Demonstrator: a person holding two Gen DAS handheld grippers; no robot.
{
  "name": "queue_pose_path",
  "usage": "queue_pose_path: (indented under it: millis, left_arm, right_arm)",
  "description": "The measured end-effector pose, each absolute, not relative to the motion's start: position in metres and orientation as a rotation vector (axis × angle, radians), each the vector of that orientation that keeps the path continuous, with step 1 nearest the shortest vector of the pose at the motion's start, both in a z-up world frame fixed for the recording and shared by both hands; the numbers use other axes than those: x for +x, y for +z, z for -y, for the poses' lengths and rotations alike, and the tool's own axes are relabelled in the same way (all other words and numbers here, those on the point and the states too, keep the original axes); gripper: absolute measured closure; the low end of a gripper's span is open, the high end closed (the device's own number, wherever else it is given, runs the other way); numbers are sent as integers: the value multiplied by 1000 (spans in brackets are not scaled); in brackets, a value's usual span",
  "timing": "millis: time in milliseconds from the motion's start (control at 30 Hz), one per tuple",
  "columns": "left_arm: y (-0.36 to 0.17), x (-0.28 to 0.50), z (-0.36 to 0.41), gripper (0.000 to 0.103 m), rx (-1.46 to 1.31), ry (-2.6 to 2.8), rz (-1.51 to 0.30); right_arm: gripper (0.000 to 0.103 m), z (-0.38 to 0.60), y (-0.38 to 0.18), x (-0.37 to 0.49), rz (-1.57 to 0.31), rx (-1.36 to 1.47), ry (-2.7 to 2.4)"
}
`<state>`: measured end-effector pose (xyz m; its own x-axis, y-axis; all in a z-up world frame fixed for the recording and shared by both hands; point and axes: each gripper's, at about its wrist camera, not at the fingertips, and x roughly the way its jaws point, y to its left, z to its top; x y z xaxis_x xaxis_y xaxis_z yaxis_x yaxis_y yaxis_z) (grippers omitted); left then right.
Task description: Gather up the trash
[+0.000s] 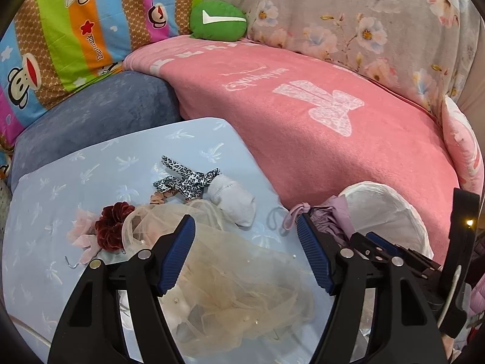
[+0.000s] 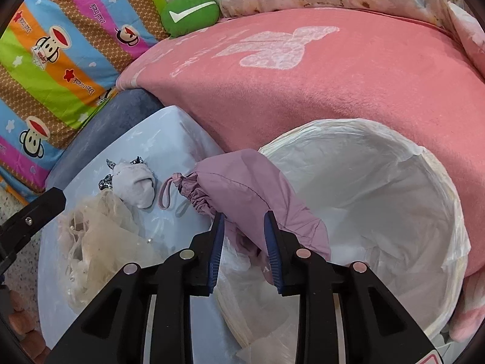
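Note:
My right gripper (image 2: 244, 221) is shut on a purple fabric pouch (image 2: 251, 191) with a cord loop, holding it at the near rim of a white bin (image 2: 436, 182) lined with a plastic bag. My left gripper (image 1: 245, 223) is open and empty above a beige tulle veil (image 1: 230, 276) on the light blue table (image 1: 60, 212). A white sock (image 1: 235, 201), a leopard-print ribbon (image 1: 185, 177) and a dark red fabric flower (image 1: 112, 226) lie beyond it. The pouch (image 1: 330, 218) and bin (image 1: 391, 209) show right of the left gripper.
A pink blanket (image 1: 303, 121) covers the sofa behind the table and bin. A blue cushion (image 1: 100, 118), a striped cartoon pillow (image 1: 60, 30), a green check-mark cushion (image 1: 218, 19) and a floral cover (image 1: 379, 21) lie further back.

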<state>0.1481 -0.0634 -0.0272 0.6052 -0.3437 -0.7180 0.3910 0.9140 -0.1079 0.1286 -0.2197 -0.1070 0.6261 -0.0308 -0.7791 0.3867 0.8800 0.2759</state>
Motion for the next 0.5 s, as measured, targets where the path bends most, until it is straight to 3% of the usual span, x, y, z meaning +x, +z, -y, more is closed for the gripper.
queue_pose_path:
  millis: [100, 200, 500]
  left_arm:
    - [-32, 151, 64, 36, 65, -426, -826]
    - [-35, 152, 66, 36, 67, -430, -836]
    - [-40, 142, 74, 36, 65, -454, -851]
  right_arm:
    - [78, 223, -117, 133, -885, 462, -252]
    - [102, 229, -124, 133, -902, 477, -260]
    - [102, 256, -104, 95, -850, 482, -367]
